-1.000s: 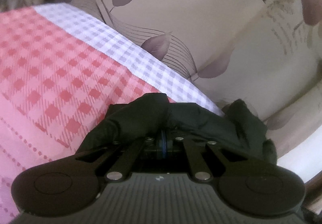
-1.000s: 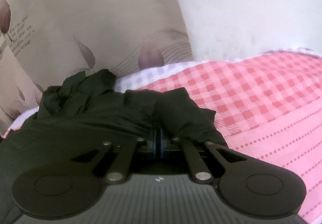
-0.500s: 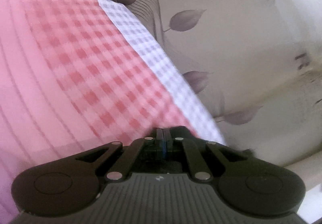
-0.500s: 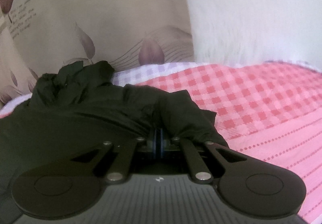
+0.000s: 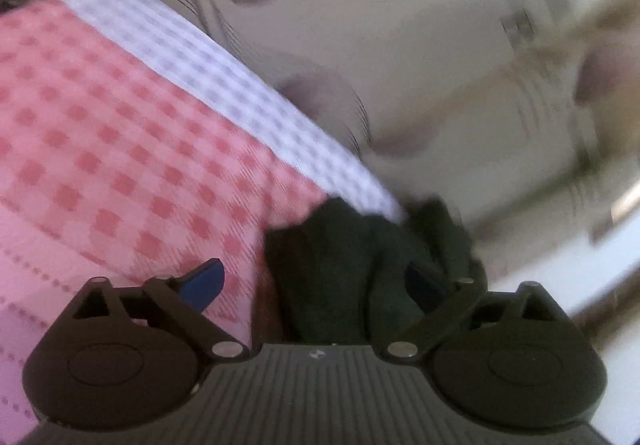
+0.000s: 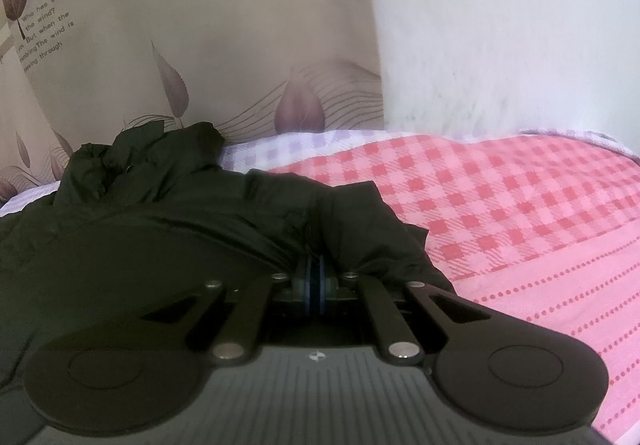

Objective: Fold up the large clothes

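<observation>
Presently catalogued, item by item.

Left hand-held gripper (image 5: pixel 316 277): jaws spread wide, blue fingertips (image 5: pixel 204 283) far apart, nothing clamped. Dark fabric sits in the gap between them; whether it touches either finger cannot be told, as this view is blurred.

Right hand-held gripper (image 6: pixel 314 265): jaws pressed together on a fold of the dark garment (image 6: pixel 168 229), which bunches up on both sides of the closed tips.

Dark garment, left wrist view (image 5: pixel 344 269): a crumpled dark mass at the far edge of the bed, where the pink check meets the lilac border. In the right wrist view it spreads leftward from the clamped fold across the bed, with a rumpled raised part (image 6: pixel 140 157) at the far edge against the wall.

Bed cover (image 6: pixel 500 213): pink and red gingham, with dotted pink stripes nearer the camera and a lilac-and-white checked border (image 5: pixel 224 85) along the far side.

Wall covering (image 6: pixel 200 45): beige, printed with mauve leaves, thin wavy lines and lines of text; a plain white wall section (image 6: pixel 500 25) adjoins it on the right.
</observation>
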Action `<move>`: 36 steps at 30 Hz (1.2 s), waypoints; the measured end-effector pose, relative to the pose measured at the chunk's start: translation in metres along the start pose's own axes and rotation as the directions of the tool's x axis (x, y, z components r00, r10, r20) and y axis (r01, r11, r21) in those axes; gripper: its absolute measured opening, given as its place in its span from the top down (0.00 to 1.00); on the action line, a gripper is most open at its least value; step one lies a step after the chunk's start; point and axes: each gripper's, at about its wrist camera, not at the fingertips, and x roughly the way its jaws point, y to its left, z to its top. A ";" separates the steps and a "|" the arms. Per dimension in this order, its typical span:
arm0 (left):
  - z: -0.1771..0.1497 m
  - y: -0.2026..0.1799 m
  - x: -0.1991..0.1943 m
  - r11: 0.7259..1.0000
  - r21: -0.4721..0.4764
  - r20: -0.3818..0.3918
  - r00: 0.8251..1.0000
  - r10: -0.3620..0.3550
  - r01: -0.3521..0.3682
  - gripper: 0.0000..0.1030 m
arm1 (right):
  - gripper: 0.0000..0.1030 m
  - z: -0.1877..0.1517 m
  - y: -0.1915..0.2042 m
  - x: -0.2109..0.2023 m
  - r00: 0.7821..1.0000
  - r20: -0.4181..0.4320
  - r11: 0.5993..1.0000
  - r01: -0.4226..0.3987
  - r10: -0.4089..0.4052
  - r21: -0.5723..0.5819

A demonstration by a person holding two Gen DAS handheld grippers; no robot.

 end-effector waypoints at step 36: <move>-0.005 -0.017 0.057 0.925 0.297 -0.191 0.964 -0.185 0.236 0.46 | 0.96 -0.003 0.015 -0.003 0.995 0.039 0.991 0.092 -0.088 -0.094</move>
